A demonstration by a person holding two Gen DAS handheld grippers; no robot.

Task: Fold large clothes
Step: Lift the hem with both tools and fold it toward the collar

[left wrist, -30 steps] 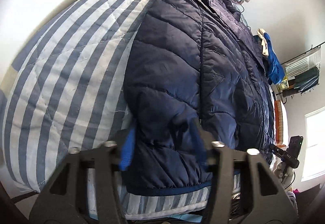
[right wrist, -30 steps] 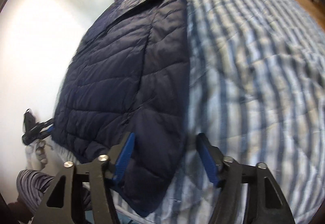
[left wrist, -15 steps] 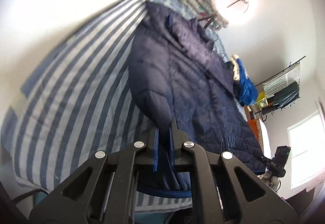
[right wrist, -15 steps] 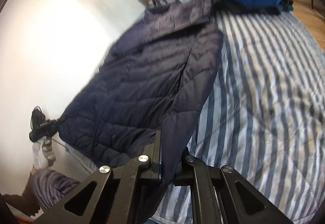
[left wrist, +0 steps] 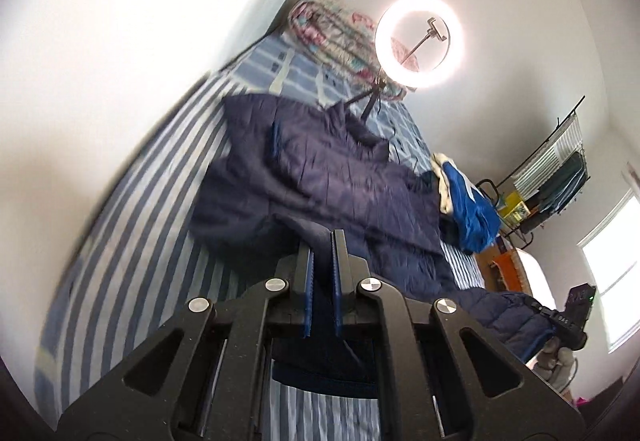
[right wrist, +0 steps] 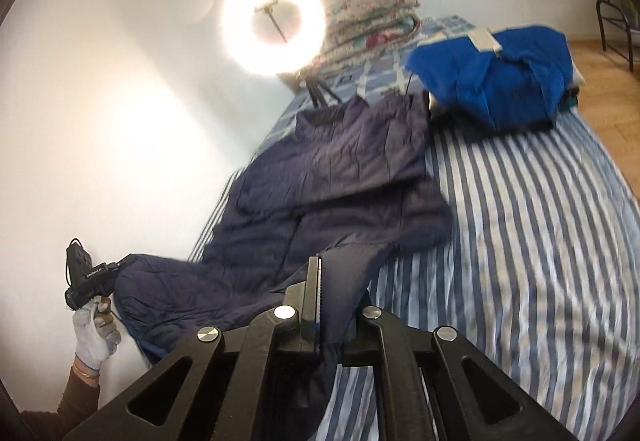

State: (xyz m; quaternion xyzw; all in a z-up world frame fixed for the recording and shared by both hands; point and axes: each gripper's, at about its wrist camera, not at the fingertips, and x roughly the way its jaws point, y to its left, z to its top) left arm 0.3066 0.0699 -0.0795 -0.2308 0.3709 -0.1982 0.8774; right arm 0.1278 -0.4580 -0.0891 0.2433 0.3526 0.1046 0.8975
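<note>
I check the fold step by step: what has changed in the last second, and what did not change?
Both grippers were open at the hem of the navy puffer jacket. The left gripper and the right gripper have since shut on its bottom corners and lifted them up, toward the collar. The blue garment, ring light and striped bedcover stayed in place.

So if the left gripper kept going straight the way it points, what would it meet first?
Probably more of the navy puffer jacket it is already shut on: the left gripper aims along the raised fabric, which fills the view just past its fingers. Depth is unclear.
</note>
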